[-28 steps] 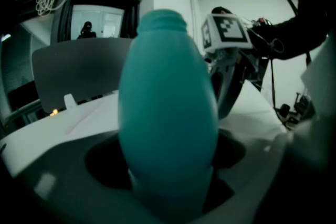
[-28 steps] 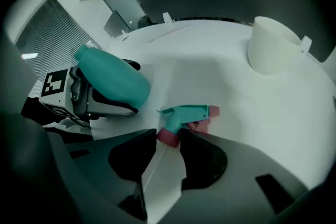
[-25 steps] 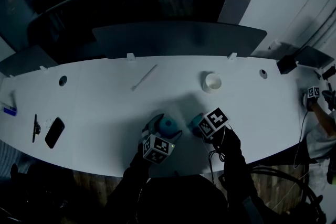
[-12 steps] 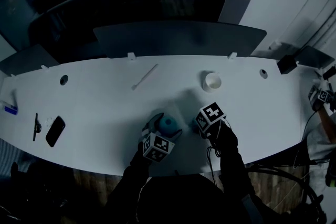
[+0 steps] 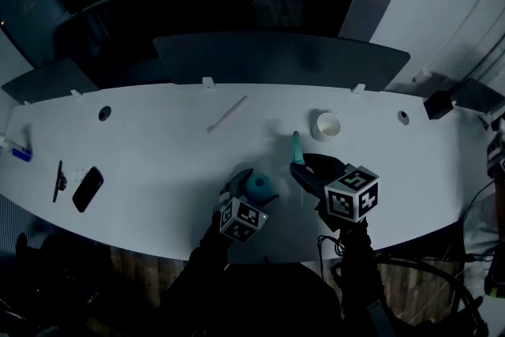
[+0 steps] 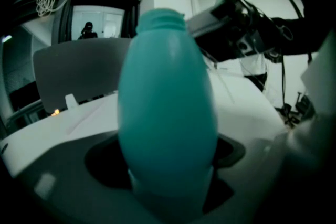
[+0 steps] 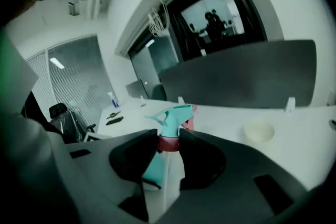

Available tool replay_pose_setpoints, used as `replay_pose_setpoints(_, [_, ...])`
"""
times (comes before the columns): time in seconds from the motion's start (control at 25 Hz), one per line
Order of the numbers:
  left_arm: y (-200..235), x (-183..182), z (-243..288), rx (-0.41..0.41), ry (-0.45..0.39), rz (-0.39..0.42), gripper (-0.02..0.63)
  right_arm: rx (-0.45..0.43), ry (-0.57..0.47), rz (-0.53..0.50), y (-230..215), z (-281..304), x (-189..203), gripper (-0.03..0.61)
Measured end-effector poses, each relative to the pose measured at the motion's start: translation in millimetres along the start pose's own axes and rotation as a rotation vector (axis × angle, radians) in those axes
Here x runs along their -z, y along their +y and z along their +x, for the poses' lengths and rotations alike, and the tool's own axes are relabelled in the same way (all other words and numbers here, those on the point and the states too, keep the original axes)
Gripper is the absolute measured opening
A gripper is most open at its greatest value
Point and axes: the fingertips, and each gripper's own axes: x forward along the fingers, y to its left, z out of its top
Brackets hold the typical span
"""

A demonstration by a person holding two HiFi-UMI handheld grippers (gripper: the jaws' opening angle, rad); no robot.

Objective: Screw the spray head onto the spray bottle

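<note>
A teal spray bottle (image 5: 256, 184) stands upright on the white table (image 5: 158, 162), its threaded neck (image 6: 160, 16) bare. My left gripper (image 5: 251, 193) is shut on the bottle's body (image 6: 168, 107), low down. To the right of it, my right gripper (image 5: 301, 163) holds the spray head (image 5: 297, 146) in the air, above the table and apart from the bottle. In the right gripper view the teal spray head (image 7: 176, 113) points away, with its red collar (image 7: 169, 143) pinched between the jaws of that gripper (image 7: 168, 145). In the left gripper view the right gripper (image 6: 236, 29) hangs up beside the neck.
A white cup (image 5: 324, 125) sits behind the right gripper. A thin white stick (image 5: 227, 114) lies at the back middle. A phone (image 5: 87, 188), a pen (image 5: 58, 179) and a small blue item (image 5: 21, 155) lie far left. A grey partition (image 5: 276, 58) borders the back edge.
My right gripper has risen from the table with the spray head and tipped up to the right of the bottle. The left gripper and bottle have stayed put.
</note>
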Motion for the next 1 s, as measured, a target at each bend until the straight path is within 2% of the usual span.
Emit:
replay_pose_setpoints(0.12, [0, -1, 0, -0.003, -0.001, -0.003, 0.426, -0.072, -0.2, -0.084, 33, -14, -51, 0.137])
replay_pose_setpoints(0.24, [0, -1, -1, -0.007, -0.002, -0.005, 0.426, -0.184, -0.356, -0.104, 69, -24, -84, 0.137])
replay_pose_setpoints(0.36, [1, -1, -1, -0.011, -0.003, -0.008, 0.426, -0.252, -0.446, -0.112, 89, -25, -97, 0.137])
replay_pose_setpoints(0.56, [1, 0, -2, -0.013, 0.0, -0.012, 0.426, -0.265, -0.547, -0.099, 95, -30, -109, 0.137])
replay_pose_setpoints(0.64, [1, 0, -2, -0.016, 0.002, -0.012, 0.426, -0.269, -0.558, -0.131, 98, -28, -112, 0.137])
replay_pose_setpoints(0.76, [-1, -2, 0, -0.017, 0.003, -0.016, 0.426, -0.282, -0.517, -0.202, 101, -16, -101, 0.137])
replay_pose_setpoints(1.0, [-1, -3, 0, -0.011, -0.003, -0.019, 0.426, -0.298, -0.364, -0.246, 95, 24, -35, 0.137])
